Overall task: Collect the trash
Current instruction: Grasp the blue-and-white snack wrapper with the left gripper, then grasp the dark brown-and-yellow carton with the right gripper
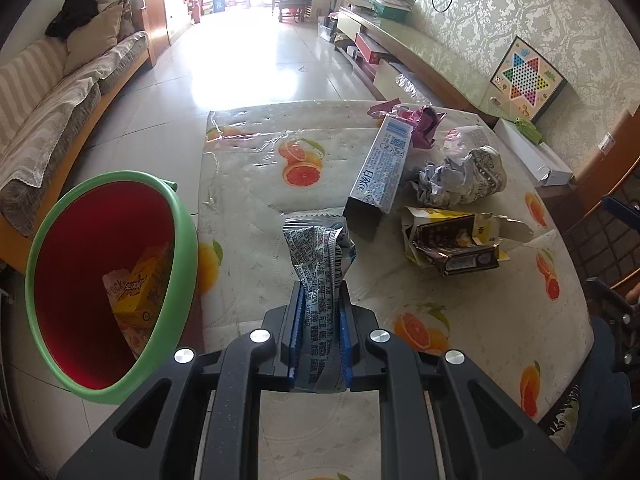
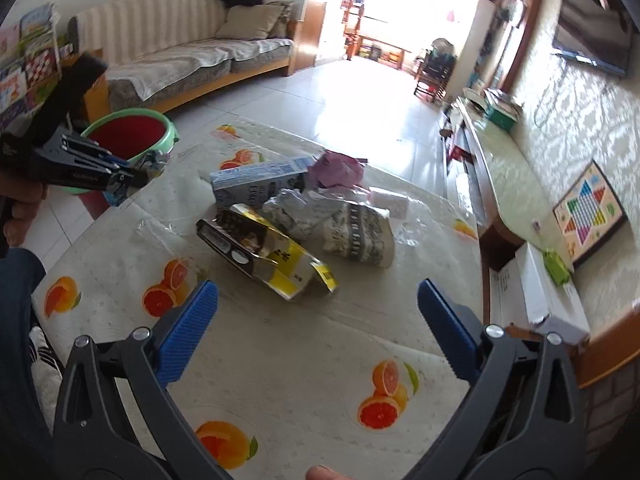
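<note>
The left gripper [image 1: 320,300] is clenched on a crinkled wrapper [image 1: 318,254], its length running straight ahead; the bin [image 1: 108,280] sits just to its left, nearer this hand. The right gripper [image 2: 318,300] hangs released over the table [image 2: 280,360].

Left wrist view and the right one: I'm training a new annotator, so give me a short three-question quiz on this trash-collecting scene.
1. True or false: the left tongs are shut on a crinkled silver printed wrapper.
2. What lies inside the red bucket with the green rim? A) yellow snack box B) purple wrapper C) nothing
3. Are the right tongs open or shut?

Key: 1 true; 2 A, the yellow snack box; 3 open, with nothing between them.
</note>
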`<state>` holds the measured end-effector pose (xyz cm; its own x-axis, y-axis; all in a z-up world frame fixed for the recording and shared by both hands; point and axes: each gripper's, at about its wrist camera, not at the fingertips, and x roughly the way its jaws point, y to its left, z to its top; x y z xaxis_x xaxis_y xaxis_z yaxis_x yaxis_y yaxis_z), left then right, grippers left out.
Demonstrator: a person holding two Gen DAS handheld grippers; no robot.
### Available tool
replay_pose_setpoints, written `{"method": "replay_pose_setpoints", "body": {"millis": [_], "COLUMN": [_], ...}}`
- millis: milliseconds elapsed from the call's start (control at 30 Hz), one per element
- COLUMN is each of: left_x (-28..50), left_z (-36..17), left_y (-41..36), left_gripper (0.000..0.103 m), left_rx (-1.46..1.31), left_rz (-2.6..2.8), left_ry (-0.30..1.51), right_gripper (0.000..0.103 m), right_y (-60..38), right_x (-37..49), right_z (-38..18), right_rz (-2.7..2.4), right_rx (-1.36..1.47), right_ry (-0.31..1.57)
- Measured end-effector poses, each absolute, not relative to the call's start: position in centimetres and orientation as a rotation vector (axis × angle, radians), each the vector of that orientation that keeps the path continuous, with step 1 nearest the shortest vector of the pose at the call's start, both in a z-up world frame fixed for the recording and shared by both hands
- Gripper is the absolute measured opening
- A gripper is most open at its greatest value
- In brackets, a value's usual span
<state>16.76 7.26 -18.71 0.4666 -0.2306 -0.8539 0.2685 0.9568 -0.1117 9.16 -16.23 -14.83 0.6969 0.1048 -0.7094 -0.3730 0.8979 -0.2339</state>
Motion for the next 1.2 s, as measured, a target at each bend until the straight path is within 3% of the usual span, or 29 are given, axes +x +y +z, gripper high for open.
{"method": "replay_pose_setpoints", "body": {"millis": [167, 500, 600, 667, 767, 800, 1200], "left_x": [14.6, 12.6, 12.5, 12.5, 12.5, 12.6, 12.6], "left_z": [-17.8, -17.2, -17.1, -17.1, -17.1, -17.1, -17.6], "left_y": [8.8, 11.4, 12.0, 12.3, 12.6, 12.6, 12.0], "left_gripper": [0.013, 0.013, 0.013, 0.013, 0.013, 0.013, 0.013], "left_rx": [-0.037, -0.132, -0.147, -0.15, -0.152, -0.151, -0.151], "left_rz": [-0.301, -0.273, -0.265, -0.261, -0.258, -0.258, -0.263], "left_ry": [1.007, 0.965, 0.954, 0.949, 0.947, 0.947, 0.95], "right_gripper": [0.098, 0.097, 0.082, 0.054, 0.028, 0.024, 0.018], "right_y": [-10.7, -5.7, -4.7, -4.4, -4.5, -4.7, -8.2], "right_x": [9.7, 13.4, 13.3, 13.5, 13.8, 13.9, 14.5], "right_z": [-16.7, -21.3, -22.4, -23.2, -23.7, -23.7, -19.1], "right_rz": [0.396, 0.492, 0.507, 0.508, 0.497, 0.498, 0.529], "right_rx": [-0.664, -0.86, -0.924, -0.95, -0.939, -0.921, -0.568], "right_ry": [0.661, 0.696, 0.704, 0.742, 0.782, 0.799, 0.848]}}
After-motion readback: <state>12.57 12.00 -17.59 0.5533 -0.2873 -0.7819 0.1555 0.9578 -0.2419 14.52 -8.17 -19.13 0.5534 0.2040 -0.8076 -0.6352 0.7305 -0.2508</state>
